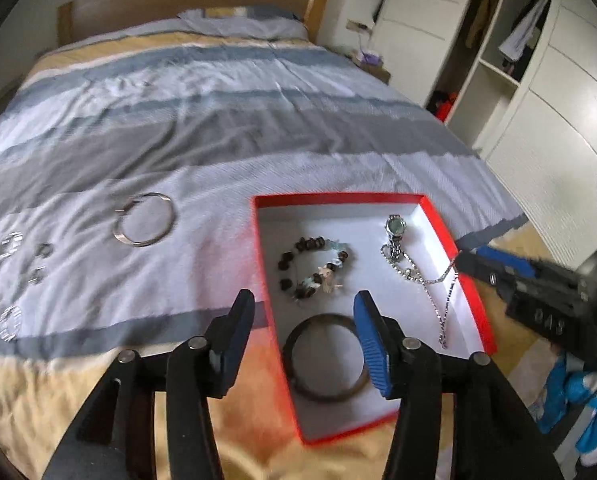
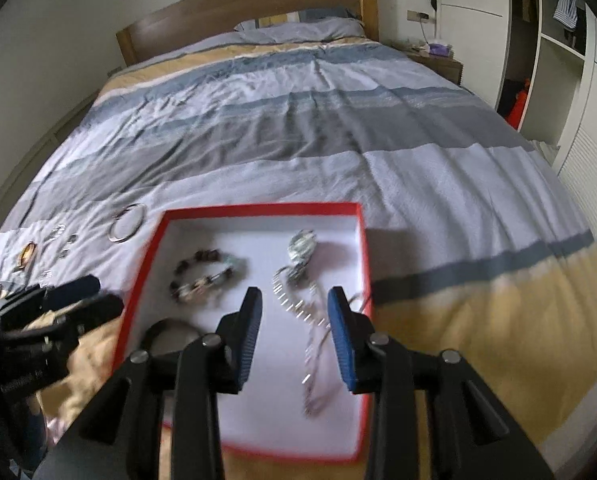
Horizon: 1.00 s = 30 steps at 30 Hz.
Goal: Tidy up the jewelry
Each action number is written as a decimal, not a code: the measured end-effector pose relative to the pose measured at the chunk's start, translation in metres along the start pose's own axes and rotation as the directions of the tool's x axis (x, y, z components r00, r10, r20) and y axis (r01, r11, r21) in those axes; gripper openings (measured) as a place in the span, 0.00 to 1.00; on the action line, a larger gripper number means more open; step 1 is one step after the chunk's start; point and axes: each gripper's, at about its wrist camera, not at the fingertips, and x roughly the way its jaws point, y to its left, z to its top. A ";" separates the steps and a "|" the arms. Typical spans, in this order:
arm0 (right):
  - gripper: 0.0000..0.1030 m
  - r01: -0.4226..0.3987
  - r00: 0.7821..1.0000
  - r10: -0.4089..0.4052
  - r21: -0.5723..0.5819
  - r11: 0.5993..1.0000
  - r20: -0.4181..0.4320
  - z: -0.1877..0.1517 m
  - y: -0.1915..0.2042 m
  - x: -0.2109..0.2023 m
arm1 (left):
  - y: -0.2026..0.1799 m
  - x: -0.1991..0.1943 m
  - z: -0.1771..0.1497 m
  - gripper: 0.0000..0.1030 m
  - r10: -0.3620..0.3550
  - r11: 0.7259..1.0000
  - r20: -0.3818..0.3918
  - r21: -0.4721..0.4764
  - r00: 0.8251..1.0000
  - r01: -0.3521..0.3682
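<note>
The striped bedspread (image 1: 226, 128) carries everything, and the red-rimmed box (image 1: 438, 216) sits near its foot edge, at about 4 o'clock from the loose pieces. Inside the box lie a dark bangle (image 1: 322, 394), a beaded bracelet (image 1: 318, 266), a wristwatch (image 1: 395, 227) and a silver chain (image 1: 438, 292). Outside, at 10 o'clock from the box, rest a silver hoop bangle (image 1: 146, 220) and several small shiny pieces (image 1: 12, 244), with a gold ring (image 2: 27, 254) furthest out.

The left gripper (image 1: 304, 332) is spread wide and holds nothing, hovering over the box's near left wall; the right gripper (image 2: 294, 332) is likewise wide and empty, above the chain. The likely step is fetching the hoop bangle: the left gripper should probably clear the red wall first, then close across the thin band rather than on the soft cloth, which may bunch up.

Open bedspread lies from 9 to 12 o'clock; the two grippers sit near each other over the box, so one should give way
</note>
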 end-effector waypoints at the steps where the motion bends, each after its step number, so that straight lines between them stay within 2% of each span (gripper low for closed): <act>1: 0.32 -0.004 1.000 0.004 -0.004 1.000 0.004 -0.005 0.006 -0.007 | 0.001 -0.010 -0.002 0.53 0.020 1.000 0.012 -0.001 1.000 -0.020; 9: 0.32 -0.044 0.998 0.045 -0.014 0.999 0.047 -0.042 0.055 -0.067 | 0.012 -0.093 -0.036 0.67 0.160 0.987 0.098 -0.022 0.982 -0.159; 16: 0.41 -0.068 0.992 0.070 -0.029 0.997 0.101 -0.061 0.090 -0.112 | 0.020 -0.148 -0.061 0.74 0.217 0.976 0.162 -0.035 0.963 -0.214; 23: 0.44 -0.074 0.985 0.082 -0.056 0.996 0.152 -0.073 0.126 -0.151 | 0.033 -0.203 -0.082 0.81 0.276 0.961 0.254 -0.059 0.927 -0.270; 30: 0.46 -0.067 0.982 0.080 -0.080 0.995 0.173 -0.089 0.155 -0.172 | 0.053 -0.245 -0.102 0.83 0.317 0.948 0.300 -0.113 0.900 -0.296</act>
